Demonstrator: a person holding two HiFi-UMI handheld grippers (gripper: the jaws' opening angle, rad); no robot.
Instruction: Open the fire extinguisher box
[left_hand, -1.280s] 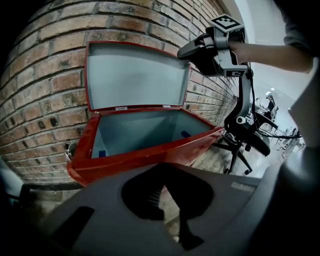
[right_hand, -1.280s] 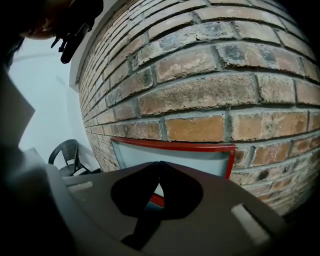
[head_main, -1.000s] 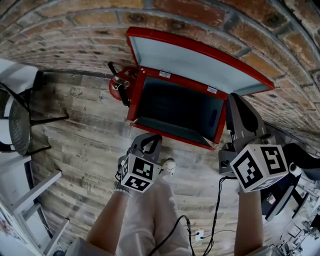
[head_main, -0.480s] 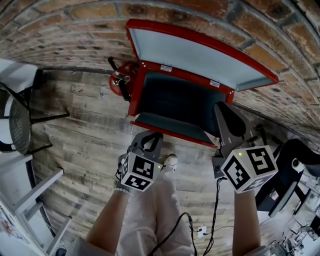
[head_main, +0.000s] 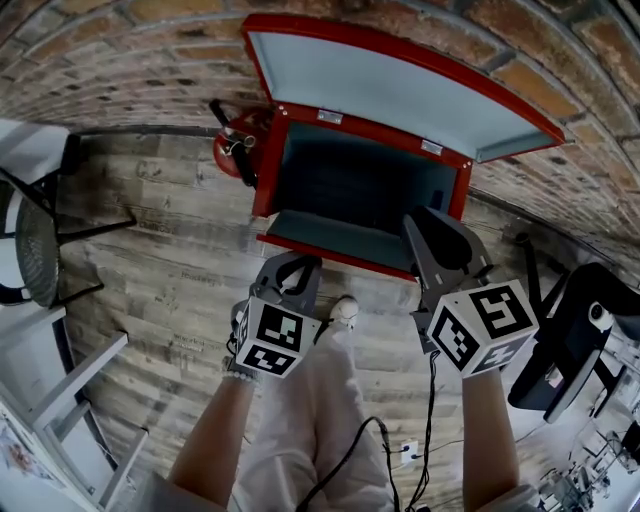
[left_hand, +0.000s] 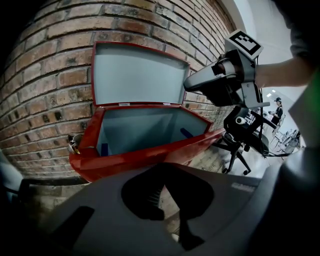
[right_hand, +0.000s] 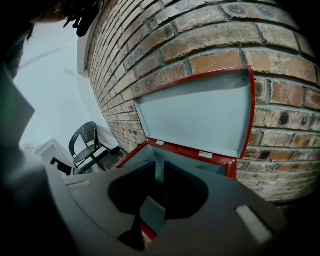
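Note:
The red fire extinguisher box stands on the floor with its lid swung up against the brick wall; the grey inside looks bare. In the left gripper view the box is just ahead, lid upright. My left gripper hovers shut before the box's front rim, holding nothing. My right gripper is over the front right corner, touching nothing. Its jaws are opening, with nothing between them. The right gripper view looks into the box under the lid.
A red fire extinguisher stands left of the box against the wall. A black mesh chair is at far left, an office chair at right. Cables trail on the wooden floor beside the person's leg.
My right gripper has moved left from the box's right side to its front right corner, and its jaws have parted a little. The left gripper has barely moved.

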